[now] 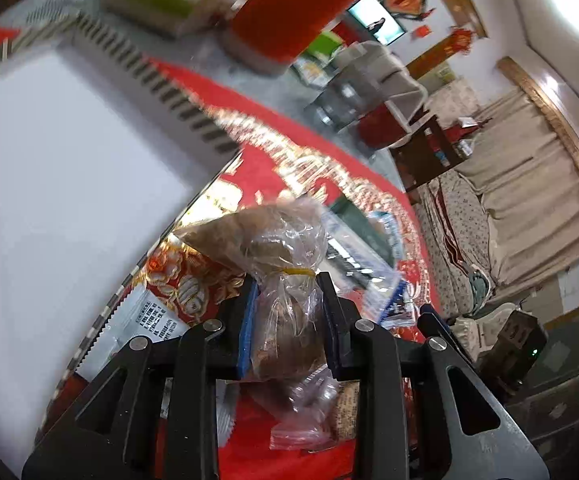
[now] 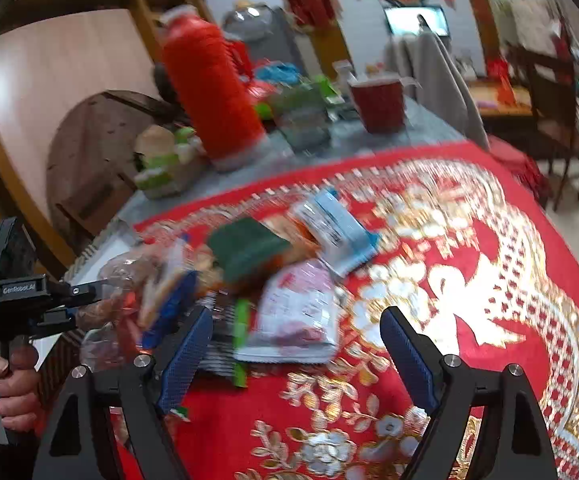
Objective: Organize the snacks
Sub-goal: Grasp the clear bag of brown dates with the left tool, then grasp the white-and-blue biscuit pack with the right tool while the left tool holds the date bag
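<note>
Red cloth (image 2: 489,264) with gold embroidery covers the desk, and both views are blurred. At the bottom centre of the left wrist view, the left gripper (image 1: 287,320) has its jaws pinching a clear plastic bag (image 1: 277,264) of brown snacks just below its yellow rubber band. A white tray (image 1: 57,184) fills the left of that frame, and a red thermos (image 1: 301,4) stands at the top. In the right wrist view the right gripper (image 2: 297,344) has its jaws spread, nothing gripped, a pink-and-white packet (image 2: 297,312) lying on the cloth between them. Above it sit a green packet (image 2: 245,248) and a blue-and-white packet (image 2: 337,232). At lower left a hand (image 2: 5,392) grips the other gripper's handle.
</note>
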Demonstrator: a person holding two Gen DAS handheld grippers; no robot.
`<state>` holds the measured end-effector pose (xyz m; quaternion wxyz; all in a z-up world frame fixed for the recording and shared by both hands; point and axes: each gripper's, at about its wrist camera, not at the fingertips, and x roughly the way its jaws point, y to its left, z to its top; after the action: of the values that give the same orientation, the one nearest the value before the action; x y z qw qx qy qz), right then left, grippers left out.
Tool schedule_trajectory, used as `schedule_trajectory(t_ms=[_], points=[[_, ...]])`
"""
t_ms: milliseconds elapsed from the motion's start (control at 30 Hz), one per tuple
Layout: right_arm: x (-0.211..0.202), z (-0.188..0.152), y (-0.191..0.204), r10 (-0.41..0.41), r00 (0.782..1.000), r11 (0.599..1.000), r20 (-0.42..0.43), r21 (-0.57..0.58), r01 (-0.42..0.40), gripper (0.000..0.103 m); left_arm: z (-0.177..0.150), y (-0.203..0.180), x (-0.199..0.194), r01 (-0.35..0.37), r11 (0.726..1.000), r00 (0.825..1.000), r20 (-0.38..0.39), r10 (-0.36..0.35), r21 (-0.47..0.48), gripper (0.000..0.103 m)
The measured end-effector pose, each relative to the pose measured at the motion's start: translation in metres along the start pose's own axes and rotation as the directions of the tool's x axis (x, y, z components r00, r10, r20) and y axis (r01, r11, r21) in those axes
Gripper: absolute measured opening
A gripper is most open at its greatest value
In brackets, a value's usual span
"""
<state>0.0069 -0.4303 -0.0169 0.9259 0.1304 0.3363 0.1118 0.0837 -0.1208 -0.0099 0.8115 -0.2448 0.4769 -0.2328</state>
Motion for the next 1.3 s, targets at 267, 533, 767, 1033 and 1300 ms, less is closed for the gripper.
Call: schedule_trajectory(t_ms=[267,533,767,1033,1300], points=[[-0.022,0.017,0.071,0.043,0.991,0.939,0.126,-0.343,0.003,0.090,0.010,-0.009,-0.037,0.003,0.995,0.988,0.156,-0.018,0.100,0.027],[0.070,0.055,0.144,-0.028,0.986,0.771,-0.164,-0.631,-0.083,0.089,0.025,0.014,-0.041,-0.006,0.999,0.983,0.181,0.000,0.032,0.027],[0.113,0.055,0.138,-0.107,0.944,0.728,-0.313,-0.671,-0.141,0.061,0.025,0.021,-0.049,0.010,1.000,0.984,0.179,-0.012,0.013,0.027],[0.121,0.038,0.155,-0.125,0.912,0.673,-0.390,-0.709,-0.211,0.061,0.024,0.016,-0.052,0.014,0.999,0.982,0.187,-0.019,0.029,0.027],[0.127,0.042,0.142,-0.171,0.913,0.724,-0.370,-0.676,-0.139,0.053,0.026,0.019,-0.052,0.013,1.000,0.982,0.188,-0.016,0.017,0.027]])
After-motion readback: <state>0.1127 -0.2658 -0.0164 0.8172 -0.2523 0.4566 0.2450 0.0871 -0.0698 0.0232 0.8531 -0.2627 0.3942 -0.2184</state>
